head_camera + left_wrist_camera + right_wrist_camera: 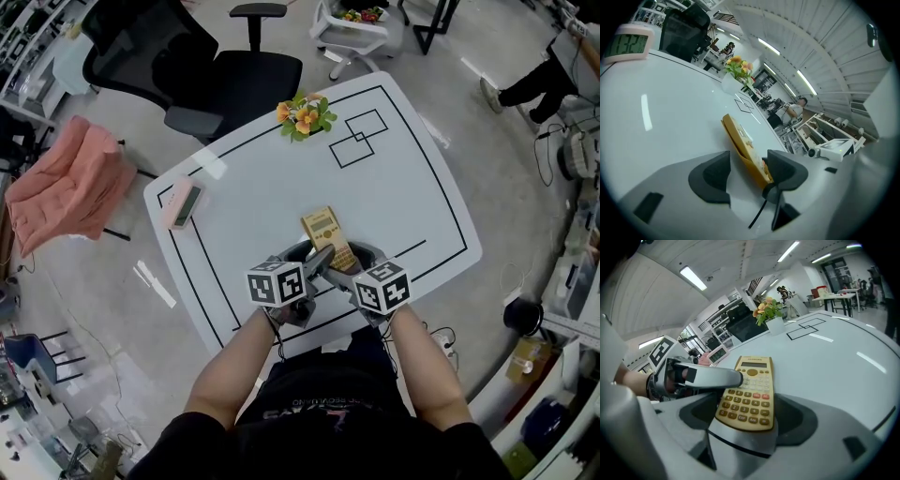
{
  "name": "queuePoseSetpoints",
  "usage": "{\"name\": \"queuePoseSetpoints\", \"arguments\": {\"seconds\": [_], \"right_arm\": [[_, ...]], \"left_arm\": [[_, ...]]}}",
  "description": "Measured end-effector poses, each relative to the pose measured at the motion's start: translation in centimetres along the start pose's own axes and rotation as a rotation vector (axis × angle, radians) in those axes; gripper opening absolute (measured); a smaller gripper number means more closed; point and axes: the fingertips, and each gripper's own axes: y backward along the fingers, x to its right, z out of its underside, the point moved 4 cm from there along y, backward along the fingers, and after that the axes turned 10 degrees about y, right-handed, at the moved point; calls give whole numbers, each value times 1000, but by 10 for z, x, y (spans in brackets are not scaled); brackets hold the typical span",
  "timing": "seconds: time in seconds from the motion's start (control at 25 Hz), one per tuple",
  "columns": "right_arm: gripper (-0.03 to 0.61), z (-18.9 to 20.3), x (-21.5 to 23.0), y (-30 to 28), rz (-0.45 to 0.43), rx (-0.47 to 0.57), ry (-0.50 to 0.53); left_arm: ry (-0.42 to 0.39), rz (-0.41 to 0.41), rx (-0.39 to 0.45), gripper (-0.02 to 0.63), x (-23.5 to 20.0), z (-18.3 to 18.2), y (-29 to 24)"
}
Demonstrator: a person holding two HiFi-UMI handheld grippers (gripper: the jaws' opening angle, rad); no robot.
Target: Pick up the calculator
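Observation:
The yellow calculator (328,234) is near the front of the white table (272,187), its near end tipped up off the surface. My right gripper (351,270) is shut on it across its width; in the right gripper view the calculator (750,394) fills the space between the pads of the right gripper (747,420). My left gripper (322,262) comes in from the left and stands open around that same end. In the left gripper view the calculator (743,145) is seen edge-on inside the left gripper (750,173), against the right pad, with a gap to the left pad. One left finger (712,378) lies over the keys.
A pink digital clock (183,204) lies at the table's left edge. A small pot of flowers (305,114) stands at the far edge, beside two black square outlines (359,138). A black office chair (216,80) and a pink cloth (70,183) are off the table on the far left.

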Motion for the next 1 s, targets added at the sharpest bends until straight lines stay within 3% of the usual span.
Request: {"name": "queuePoseSetpoints", "arguments": {"seconds": [0.2, 0.56, 0.76, 1.0], "right_arm": [[385, 0, 0, 1, -14, -3, -4], [387, 0, 1, -1, -22, -5, 13], [387, -9, -1, 5, -34, 37, 65], [387, -33, -2, 21, -49, 80, 237]], "left_arm": [[42, 0, -33, 183, 5, 5, -10], [174, 5, 3, 136, 4, 5, -16], [201, 9, 78, 118, 13, -2, -9], [203, -26, 230, 87, 21, -27, 13]]}}
